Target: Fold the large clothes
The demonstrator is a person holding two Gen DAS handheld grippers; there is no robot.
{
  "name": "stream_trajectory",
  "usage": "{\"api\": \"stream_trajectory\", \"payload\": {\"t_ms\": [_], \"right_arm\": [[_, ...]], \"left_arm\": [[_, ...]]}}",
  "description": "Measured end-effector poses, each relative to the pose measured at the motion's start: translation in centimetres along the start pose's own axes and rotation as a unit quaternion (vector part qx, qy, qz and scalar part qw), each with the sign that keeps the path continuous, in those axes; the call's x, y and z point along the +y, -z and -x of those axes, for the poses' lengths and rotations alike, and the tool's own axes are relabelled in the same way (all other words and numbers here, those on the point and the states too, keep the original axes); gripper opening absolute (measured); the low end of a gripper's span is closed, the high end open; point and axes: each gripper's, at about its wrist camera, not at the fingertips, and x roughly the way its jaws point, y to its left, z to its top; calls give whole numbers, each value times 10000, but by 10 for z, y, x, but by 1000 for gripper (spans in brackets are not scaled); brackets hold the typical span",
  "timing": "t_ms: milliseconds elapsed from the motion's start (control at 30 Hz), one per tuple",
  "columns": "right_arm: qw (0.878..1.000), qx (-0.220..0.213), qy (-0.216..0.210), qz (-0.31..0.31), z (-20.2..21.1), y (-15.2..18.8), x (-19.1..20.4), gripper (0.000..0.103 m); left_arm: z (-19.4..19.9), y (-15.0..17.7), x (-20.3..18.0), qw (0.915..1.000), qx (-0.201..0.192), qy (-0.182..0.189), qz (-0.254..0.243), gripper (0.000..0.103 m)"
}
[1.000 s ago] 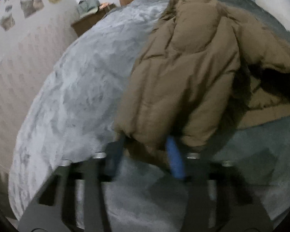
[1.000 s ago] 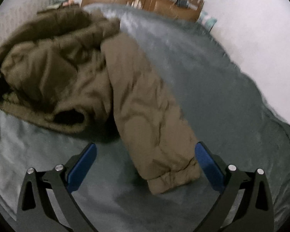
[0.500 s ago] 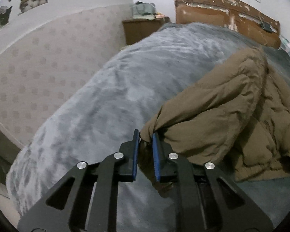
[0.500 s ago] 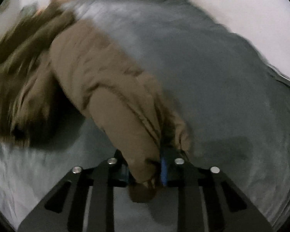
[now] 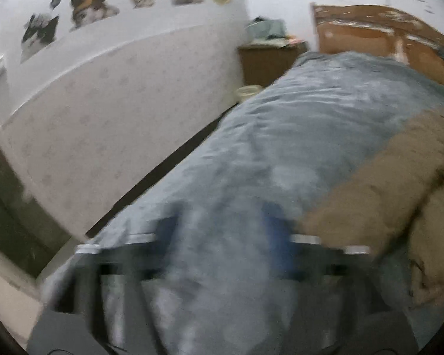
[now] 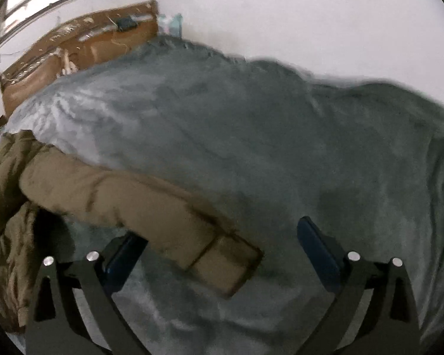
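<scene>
The bed (image 6: 251, 136) carries a brown padded coat (image 6: 6, 207), its sleeves spread out to either side. To fold well, each sleeve should lie straight and flat before any edge is lifted across the body. The right sleeve (image 6: 151, 210) ends between the right claw (image 6: 219, 245)'s opening, spread jaws, untouched. The left sleeve (image 5: 379, 183) lies just right of the left claw (image 5: 219, 230), opening on nothing.
</scene>
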Motion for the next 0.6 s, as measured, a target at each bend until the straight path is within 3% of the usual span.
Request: {"api": "stream_trajectory", "payload": {"t_ms": [67,133,233,300,367,467,567,600], "right_arm": [[9978,-275,-593,91,30,-4,24,101],[9908,-83,-1289,398,46,0,57,101],[9707,412,-2176,928,58,22,116,101],[9603,693,-2368,1304,58,39,150,101],[9519,899,-2295,1821,51,62,183,101],[9465,1142,-2035,2227,25,82,209,101],[9426,1541,-2169,2018,1,91,210,100],[9401,1605,-2281,1962,-3,91,209,86]], "left_arm": [[12,20,-46,9985,-75,486,-227,94],[17,34,-90,9946,68,856,-588,98],[33,59,-172,9765,245,1469,-1555,99],[38,76,-215,9666,110,1455,-2107,100],[37,86,-241,9623,106,1441,-2304,100],[17,89,-264,9700,317,1342,-2002,100],[-2,95,-275,9701,438,1303,-2000,100],[-9,97,-279,9680,449,1407,-2029,100]]}}
